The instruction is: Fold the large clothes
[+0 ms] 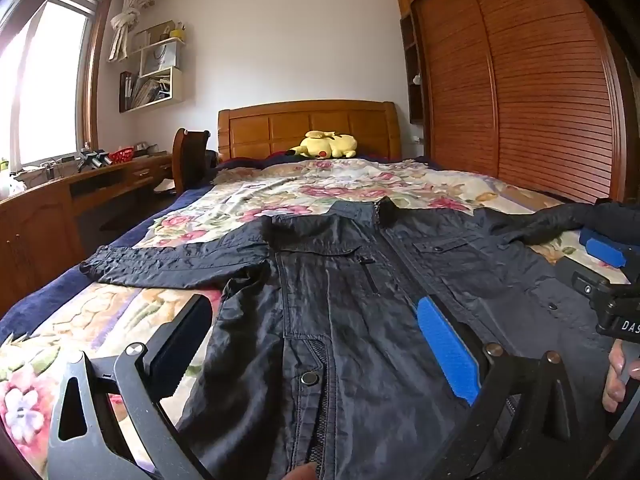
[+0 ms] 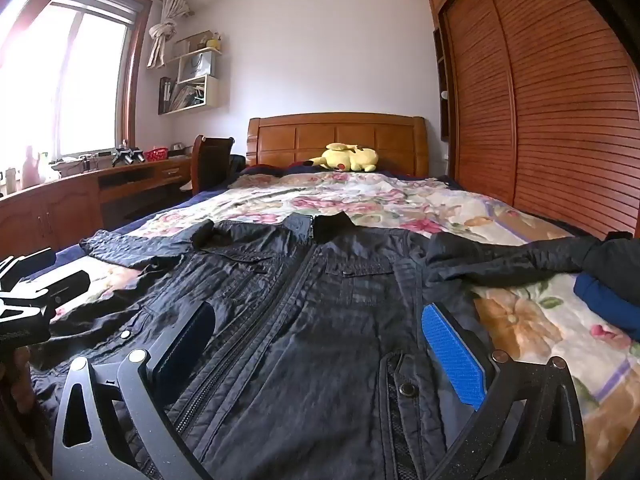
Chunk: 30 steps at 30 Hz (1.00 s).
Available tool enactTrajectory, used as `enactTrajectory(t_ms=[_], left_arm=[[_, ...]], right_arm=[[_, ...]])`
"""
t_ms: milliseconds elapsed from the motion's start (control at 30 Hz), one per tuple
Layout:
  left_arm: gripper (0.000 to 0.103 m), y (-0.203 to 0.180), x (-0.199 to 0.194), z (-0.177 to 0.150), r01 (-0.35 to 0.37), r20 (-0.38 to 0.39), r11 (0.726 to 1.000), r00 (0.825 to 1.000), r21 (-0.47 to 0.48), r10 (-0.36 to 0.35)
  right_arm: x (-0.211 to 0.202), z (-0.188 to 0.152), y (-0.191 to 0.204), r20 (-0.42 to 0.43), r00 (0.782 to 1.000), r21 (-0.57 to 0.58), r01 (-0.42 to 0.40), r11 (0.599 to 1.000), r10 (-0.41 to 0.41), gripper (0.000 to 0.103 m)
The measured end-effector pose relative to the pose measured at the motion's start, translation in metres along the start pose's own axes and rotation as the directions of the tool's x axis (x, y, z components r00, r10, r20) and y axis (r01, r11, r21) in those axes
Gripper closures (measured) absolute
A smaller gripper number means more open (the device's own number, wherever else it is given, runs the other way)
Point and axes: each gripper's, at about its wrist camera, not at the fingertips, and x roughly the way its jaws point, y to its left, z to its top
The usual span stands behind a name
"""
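Left wrist view: black jacket flat, front up, on bed, collar toward headboard. Left hand-held gripper, right hand-held gripper both wide open, empty, above hem. Suggest: pinch sleeve cuff + shoulder, fold inward, keep fabric taut.

Blown-out daylight from the window; fisheye-bent edges.

jacket on bed | plush toy behind, by headboard
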Motion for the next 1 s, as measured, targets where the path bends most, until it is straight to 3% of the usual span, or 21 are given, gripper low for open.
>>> enactTrajectory(t_ms=[67,1000], left_arm=[[0.0,0.0006,-0.0048,-0.0014,0.009,0.041,1.0,0.999,-0.009,-0.009],[0.0,0.0012,-0.0103,0.0,0.014,0.034,1.0,0.999,-0.011,-0.014]], right_arm=[[0.0005,-0.0002,0.0001,0.001,1.0,-0.001,0.001,1.0,-0.001,0.0],[-0.0011,-0.0009,-0.0006,0.01,1.0,0.0,-0.001,1.0,0.001,0.0]])
